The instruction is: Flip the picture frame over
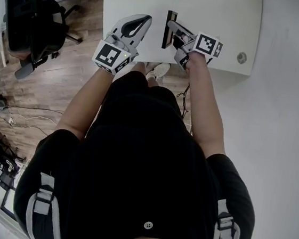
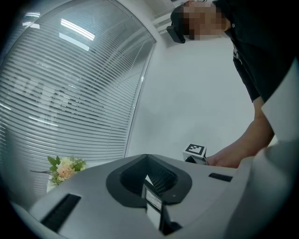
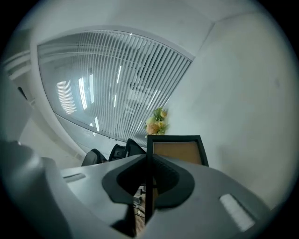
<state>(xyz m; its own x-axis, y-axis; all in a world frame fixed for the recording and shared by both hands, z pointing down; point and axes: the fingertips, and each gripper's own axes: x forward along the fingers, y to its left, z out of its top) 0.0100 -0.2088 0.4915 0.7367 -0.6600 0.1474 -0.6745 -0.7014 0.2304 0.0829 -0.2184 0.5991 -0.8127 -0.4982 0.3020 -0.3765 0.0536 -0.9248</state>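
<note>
Only one picture frame [image 1: 169,32], two hand-held grippers [image 1: 141,22] [image 1: 174,27].

Right gripper [image 3: 145,184] jaws tight on black picture frame [image 3: 180,151], flowers [image 3: 156,122] beyond.

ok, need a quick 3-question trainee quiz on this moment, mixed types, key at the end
1. True or false: the left tongs grip the picture frame.
2. What does the frame show in the right gripper view, where the right tongs clamp its edge? A: a mirror. B: a brown panel. C: a photo of people.
3. What stands at the far end of the table?
Key: 1 false; 2 B; 3 flowers.
</note>
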